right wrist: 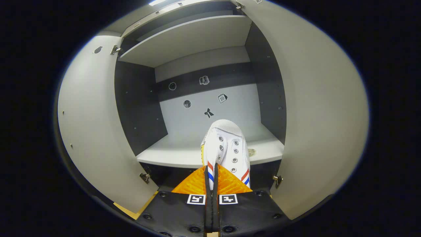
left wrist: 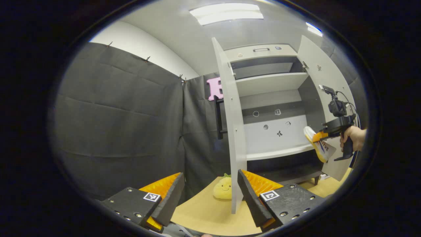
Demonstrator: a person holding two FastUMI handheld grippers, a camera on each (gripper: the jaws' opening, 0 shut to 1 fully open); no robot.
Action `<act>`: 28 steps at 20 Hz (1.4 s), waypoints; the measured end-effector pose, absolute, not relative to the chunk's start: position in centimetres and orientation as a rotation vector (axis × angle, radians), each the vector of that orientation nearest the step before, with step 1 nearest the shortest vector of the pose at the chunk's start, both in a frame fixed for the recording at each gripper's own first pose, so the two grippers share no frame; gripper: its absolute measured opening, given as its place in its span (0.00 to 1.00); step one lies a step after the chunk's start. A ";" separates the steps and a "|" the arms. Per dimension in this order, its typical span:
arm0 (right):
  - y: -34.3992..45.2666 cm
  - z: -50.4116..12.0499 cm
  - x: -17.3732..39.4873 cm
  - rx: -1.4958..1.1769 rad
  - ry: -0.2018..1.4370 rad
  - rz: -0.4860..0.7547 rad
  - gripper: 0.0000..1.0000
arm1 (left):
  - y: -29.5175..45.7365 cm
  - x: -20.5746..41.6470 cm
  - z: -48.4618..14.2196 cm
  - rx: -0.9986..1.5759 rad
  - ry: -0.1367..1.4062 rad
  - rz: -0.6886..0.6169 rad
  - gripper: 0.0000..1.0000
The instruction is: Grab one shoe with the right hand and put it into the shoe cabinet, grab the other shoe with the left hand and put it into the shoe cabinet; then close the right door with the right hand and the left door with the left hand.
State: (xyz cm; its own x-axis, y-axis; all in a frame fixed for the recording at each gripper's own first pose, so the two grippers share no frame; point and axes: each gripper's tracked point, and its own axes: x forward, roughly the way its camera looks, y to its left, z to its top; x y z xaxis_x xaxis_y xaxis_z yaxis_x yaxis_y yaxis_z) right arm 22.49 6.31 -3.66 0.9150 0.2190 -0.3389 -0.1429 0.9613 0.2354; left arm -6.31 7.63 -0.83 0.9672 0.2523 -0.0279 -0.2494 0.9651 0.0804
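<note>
A white shoe with red and blue side stripes hangs toe-first in front of the shoe cabinet's lower shelf, with my right gripper shut on its heel end. From the left gripper view the same shoe and right gripper, held by a hand, hover at the cabinet's right side. Both grey doors stand wide open: the left door and the right door. My left gripper is open with nothing between its fingers, back from the cabinet.
A yellow plush toy sits on the tan surface by the foot of the left door. A black handle sticks out from that door's outer face. An upper shelf spans the cabinet. A small object lies on the lower shelf.
</note>
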 end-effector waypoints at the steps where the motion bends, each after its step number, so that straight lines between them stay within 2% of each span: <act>1: 6.2 -3.1 23.5 0.207 0.357 0.183 0.00 | 7.7 -6.3 -0.9 0.079 0.039 0.258 0.94; 10: 6.6 -1.2 31.5 0.163 0.307 0.166 0.01 | 8.3 -5.9 -1.2 0.099 0.057 0.314 0.94; 17: 6.4 -2.7 37.4 0.146 0.370 0.116 0.01 | 8.8 -6.1 -1.6 0.104 0.075 0.351 0.94; 22: 6.7 -4.9 39.1 0.134 0.447 0.098 0.01 | 8.9 -6.1 -2.3 0.097 0.093 0.346 0.94; 24: 6.5 -5.5 39.3 0.124 0.464 0.080 0.04 | 8.8 -6.1 -2.3 0.098 0.095 0.337 0.94; 28: 6.4 -2.3 39.0 0.141 0.360 0.089 0.35 | 8.5 -6.0 -2.4 0.090 0.104 0.311 0.94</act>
State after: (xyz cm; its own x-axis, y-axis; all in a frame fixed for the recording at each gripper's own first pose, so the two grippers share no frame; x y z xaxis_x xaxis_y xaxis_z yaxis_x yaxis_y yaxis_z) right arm 38.97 6.41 -2.34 0.9323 0.1113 -0.3442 -0.0611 0.9863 0.1534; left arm -6.00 8.54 -2.45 0.9469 0.3093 -0.0881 -0.3001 0.9482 0.1040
